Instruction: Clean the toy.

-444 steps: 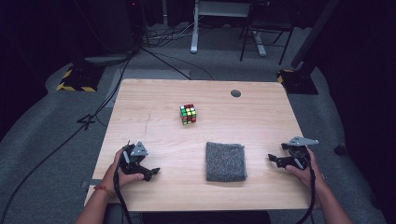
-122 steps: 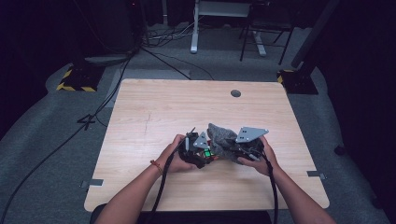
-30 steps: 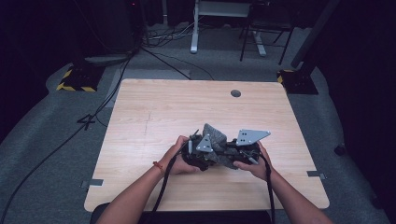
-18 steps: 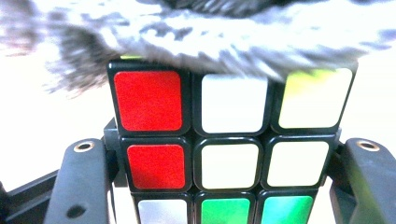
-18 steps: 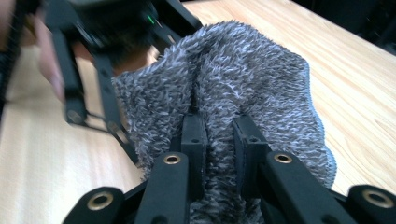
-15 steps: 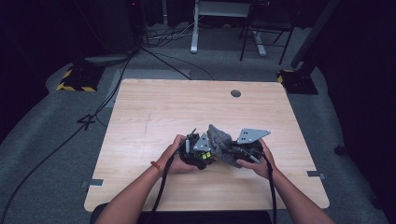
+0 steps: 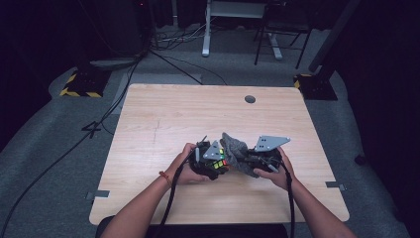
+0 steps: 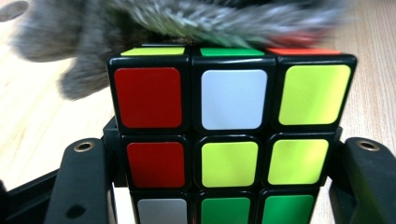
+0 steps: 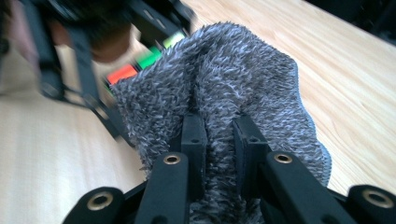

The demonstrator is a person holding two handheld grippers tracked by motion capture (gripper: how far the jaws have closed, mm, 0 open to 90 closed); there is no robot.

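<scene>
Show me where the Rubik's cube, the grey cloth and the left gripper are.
Rubik's cube [image 8: 233,98]: left gripper view, white sticker of its facing side.
Grey cloth [image 9: 243,88]: right gripper view, fuzzy bunched middle.
Left gripper [image 8: 224,186]: left gripper view, midway between its fingers, clamped on the cube.

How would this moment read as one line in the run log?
left claw: shut on puzzle cube | right claw: shut on grey cloth | cloth lies against cube's far face | above wooden table
</scene>
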